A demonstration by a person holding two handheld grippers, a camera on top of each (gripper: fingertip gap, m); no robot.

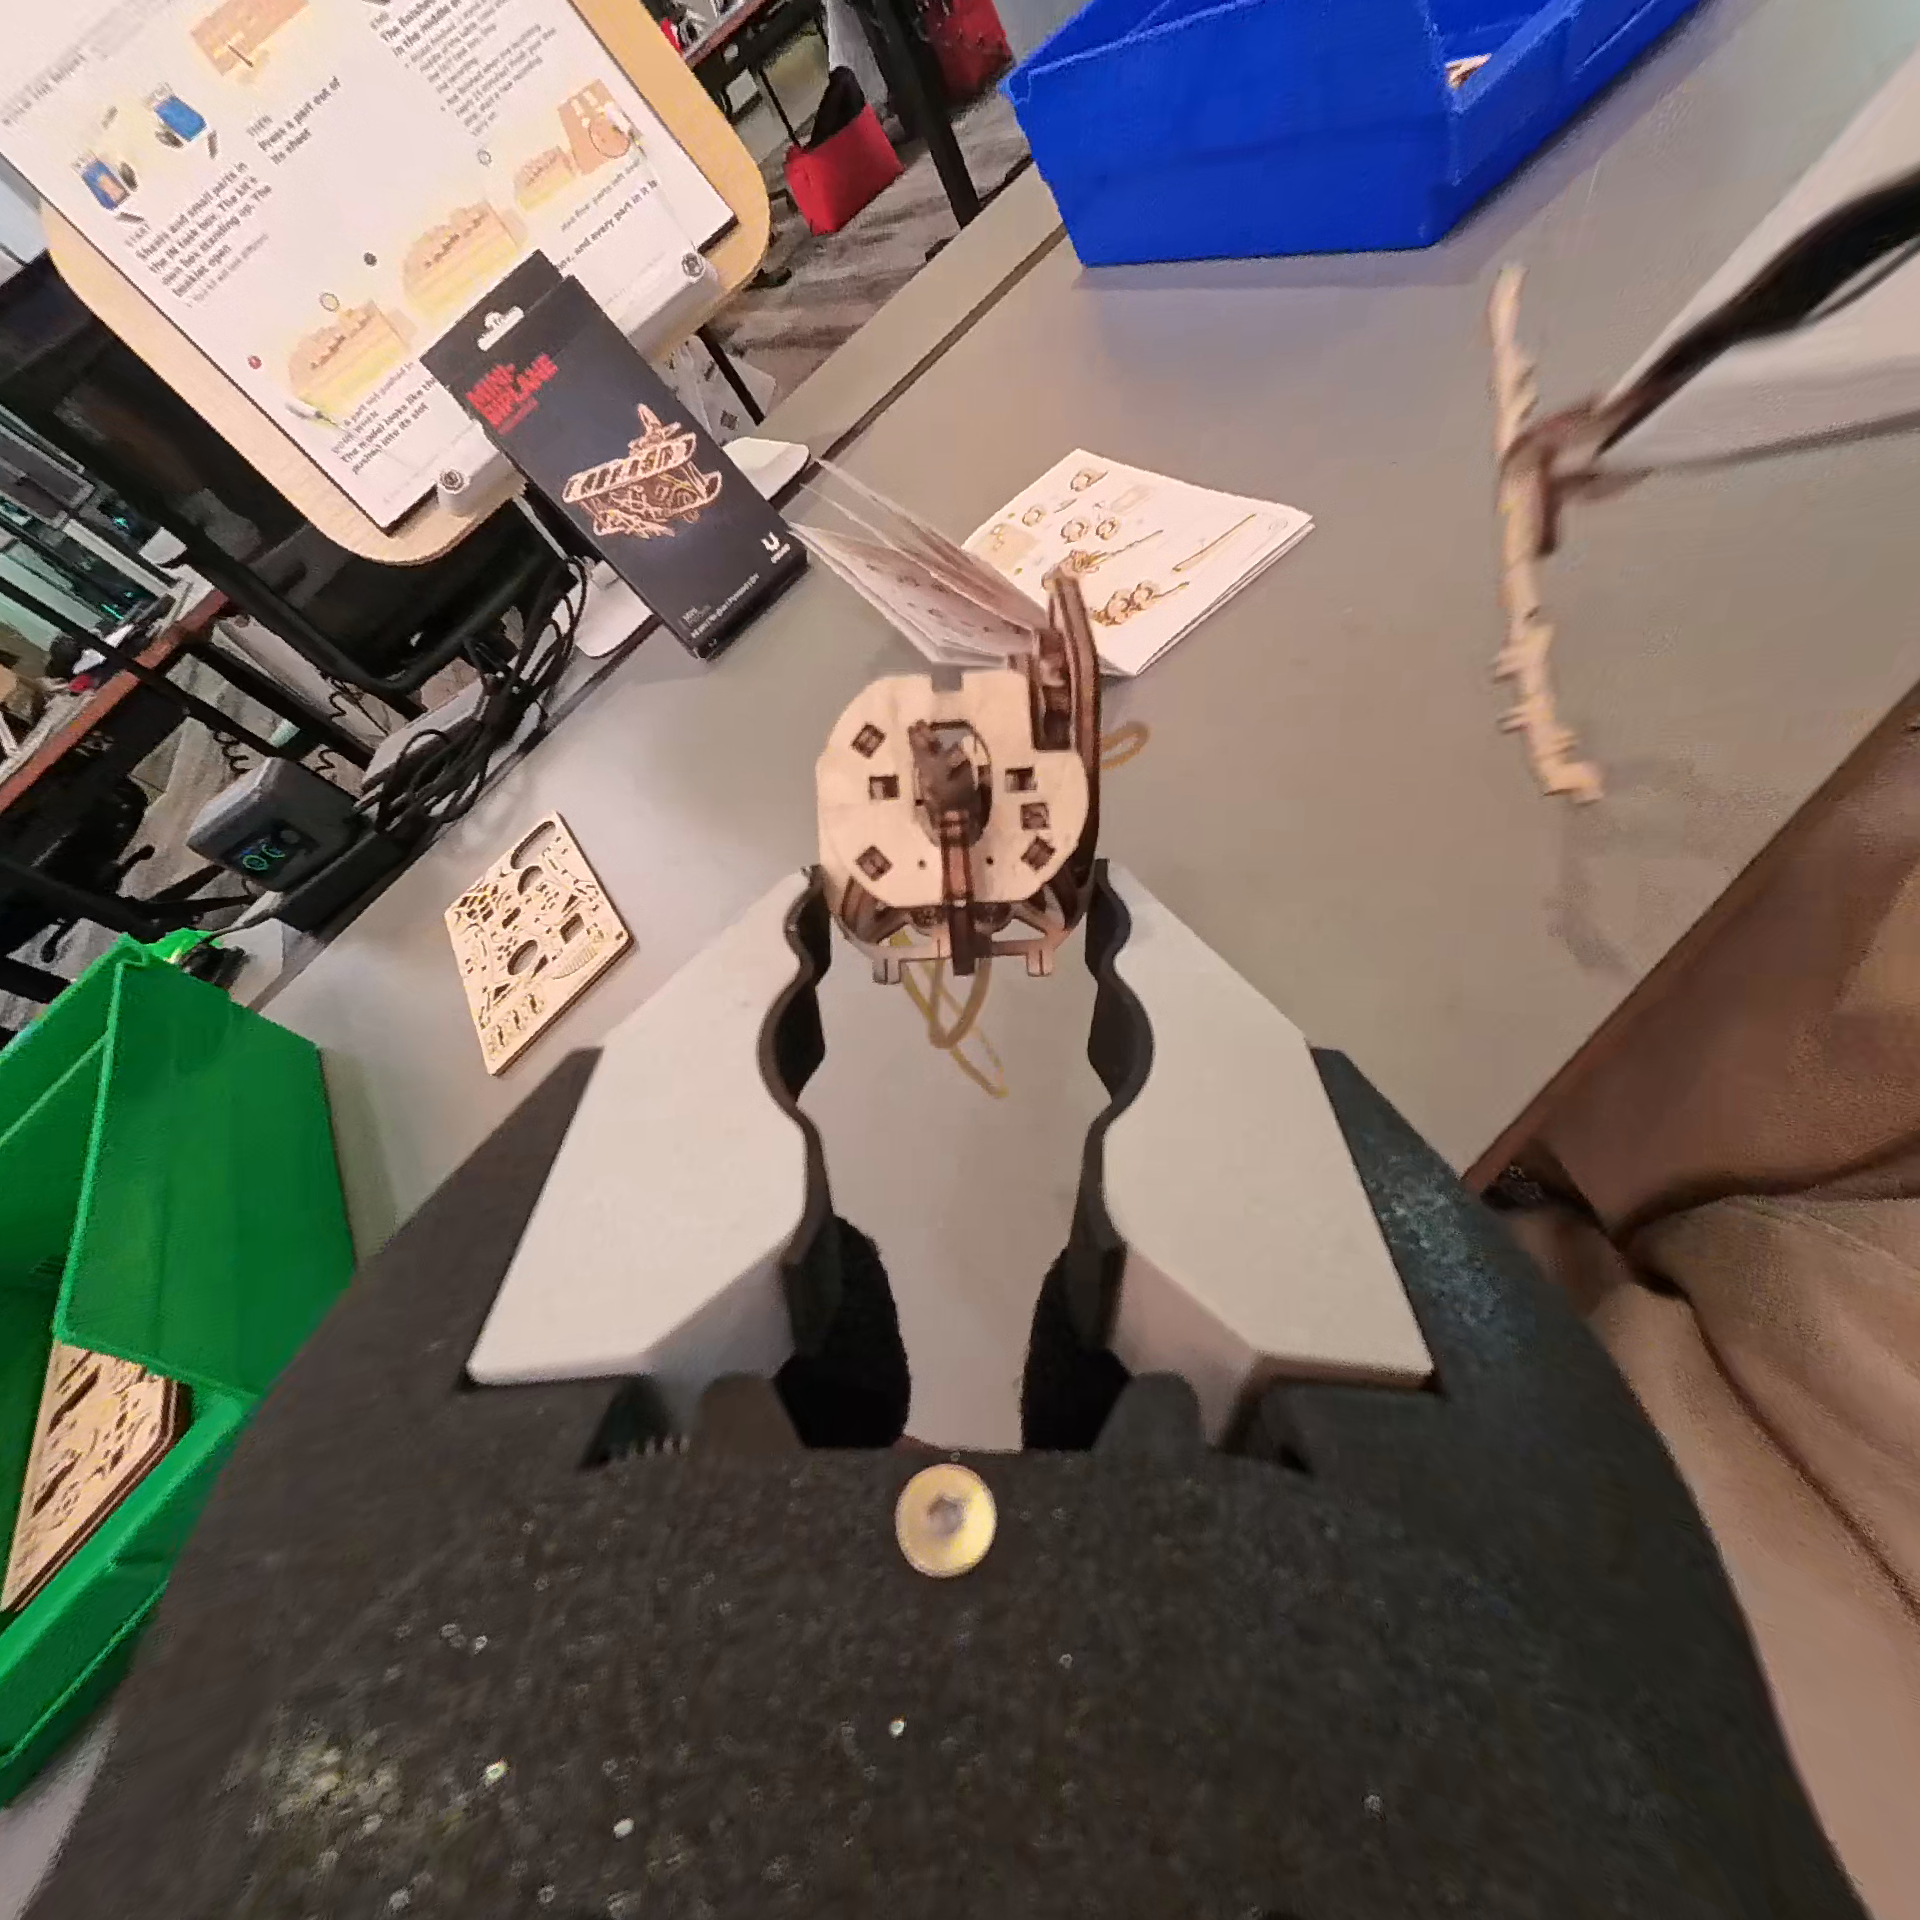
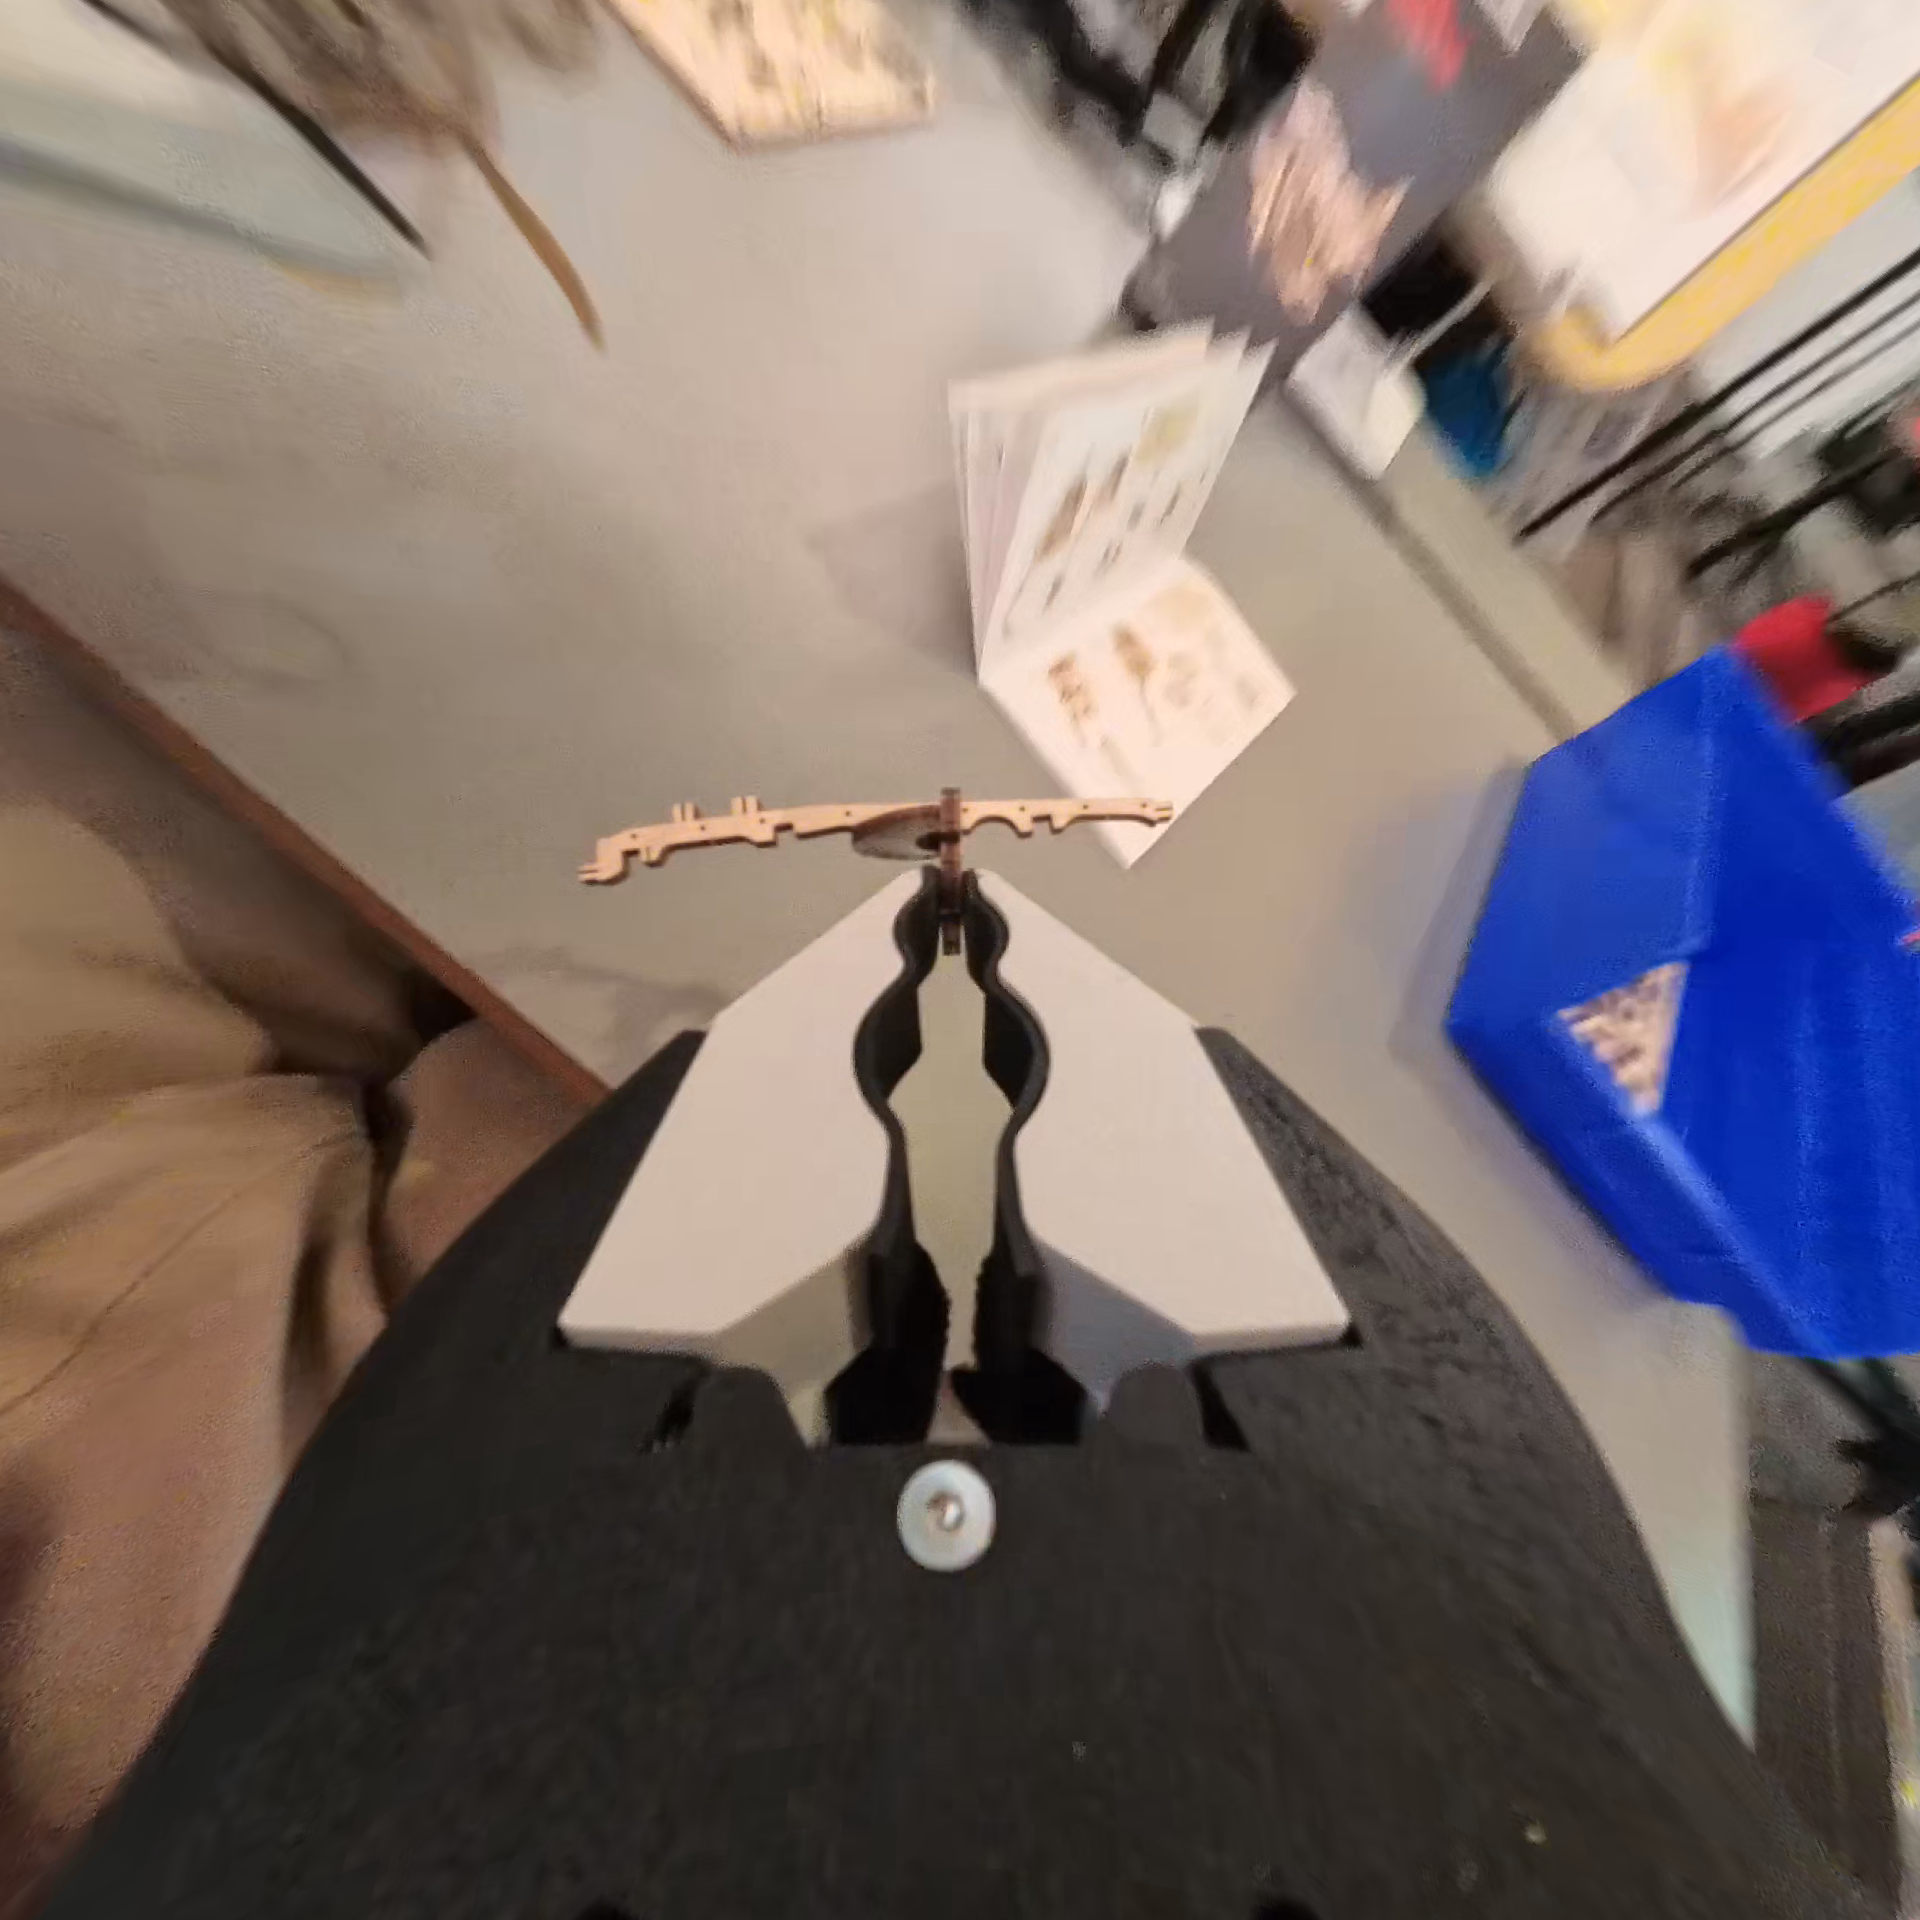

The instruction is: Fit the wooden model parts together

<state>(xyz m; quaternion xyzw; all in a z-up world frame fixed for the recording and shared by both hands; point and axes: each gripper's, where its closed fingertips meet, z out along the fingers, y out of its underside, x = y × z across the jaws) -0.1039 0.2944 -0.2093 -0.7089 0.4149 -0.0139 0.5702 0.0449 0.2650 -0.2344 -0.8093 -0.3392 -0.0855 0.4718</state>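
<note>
My left gripper (image 1: pixel 954 914) clamps the round hub (image 1: pixel 951 805) above the table (image 1: pixel 1299 831). My right gripper (image 2: pixel 947 894) is pinched nearly closed on the notched strip (image 2: pixel 810 826), near the table's edge.

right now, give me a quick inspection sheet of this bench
surface: grey table, bare in the middle
job's things: wooden subassembly in left gripper; slotted wooden strip in right gripper
clutter: parts sheet, open booklet, black box, blue bin, green bin
grippers: both shut on parts, apart
cables: black bundle off the table's left edge
surroundings: instruction board behind
</note>
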